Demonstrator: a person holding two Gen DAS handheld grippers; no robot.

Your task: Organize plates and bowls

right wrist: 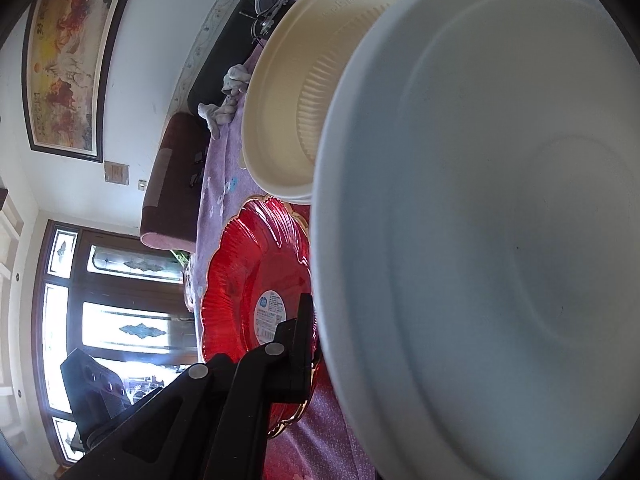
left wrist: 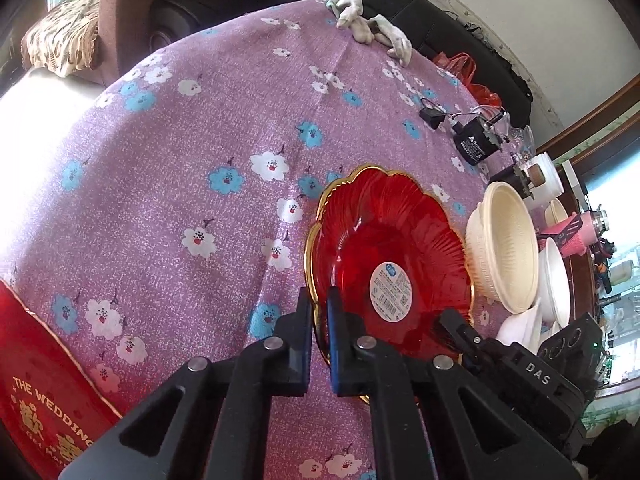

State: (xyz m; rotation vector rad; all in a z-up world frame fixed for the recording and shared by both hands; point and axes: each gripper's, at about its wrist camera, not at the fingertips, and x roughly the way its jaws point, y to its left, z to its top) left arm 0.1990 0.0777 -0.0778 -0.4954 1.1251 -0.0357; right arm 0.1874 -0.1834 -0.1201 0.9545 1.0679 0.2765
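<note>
Red plate is laid on the table, its near rim clamped between the narrowed fingers of the left gripper. White bowl is carried on edge by the right gripper, just right of the plate, beside the cream bowl.

Around me the white wall carried a framed painting; daylight poured through dark-framed windows beside a brown sofa.
</note>
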